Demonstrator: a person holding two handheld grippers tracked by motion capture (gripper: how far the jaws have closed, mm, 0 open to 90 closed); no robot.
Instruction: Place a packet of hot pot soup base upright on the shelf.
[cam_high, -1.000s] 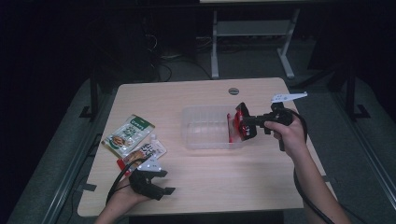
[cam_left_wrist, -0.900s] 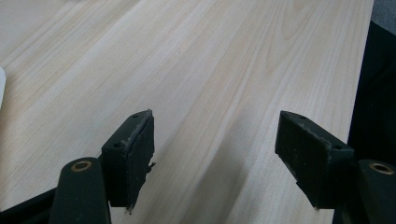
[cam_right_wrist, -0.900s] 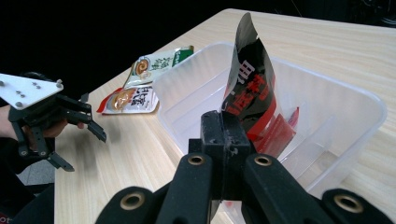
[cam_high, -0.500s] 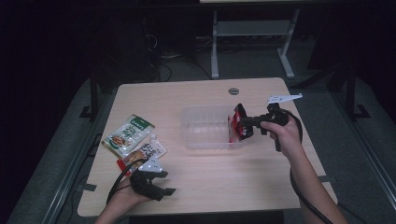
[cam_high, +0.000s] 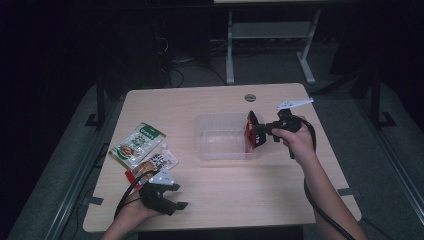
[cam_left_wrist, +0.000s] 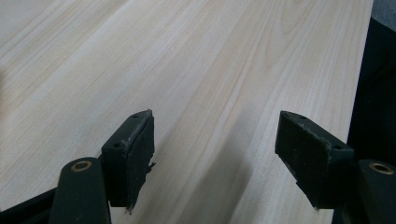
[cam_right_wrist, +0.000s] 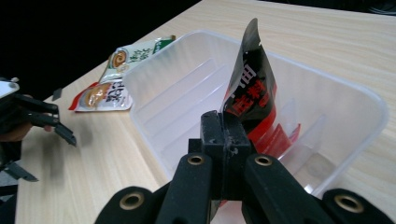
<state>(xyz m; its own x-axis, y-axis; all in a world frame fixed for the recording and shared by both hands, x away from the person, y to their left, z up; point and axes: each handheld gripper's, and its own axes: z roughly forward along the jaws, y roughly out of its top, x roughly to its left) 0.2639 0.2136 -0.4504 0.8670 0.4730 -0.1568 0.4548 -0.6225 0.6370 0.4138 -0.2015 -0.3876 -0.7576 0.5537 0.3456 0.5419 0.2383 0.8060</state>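
Dark room all around, with a pale wooden table (cam_high: 215, 200) lit up in the middle. A red-and-black snack packet (cam_right_wrist: 252, 100) is pinched by one edge between the pressed-together jaws of the right gripper (cam_high: 257, 134), and it's held upright over the right end of a clear plastic tub (cam_high: 220, 135); whether its lower corner touches the floor of the tub can't be told. To do this bit well, the packet should probably be lowered further inside the walls and tipped flat before it's let go, so it isn't left propped on the rim. Further out, two more packets, a green one (cam_high: 138, 143) and a white one (cam_high: 152, 164), are lying near the left edge. The left gripper (cam_high: 169, 204) is parked at the near edge, jaws spread, nothing between them.
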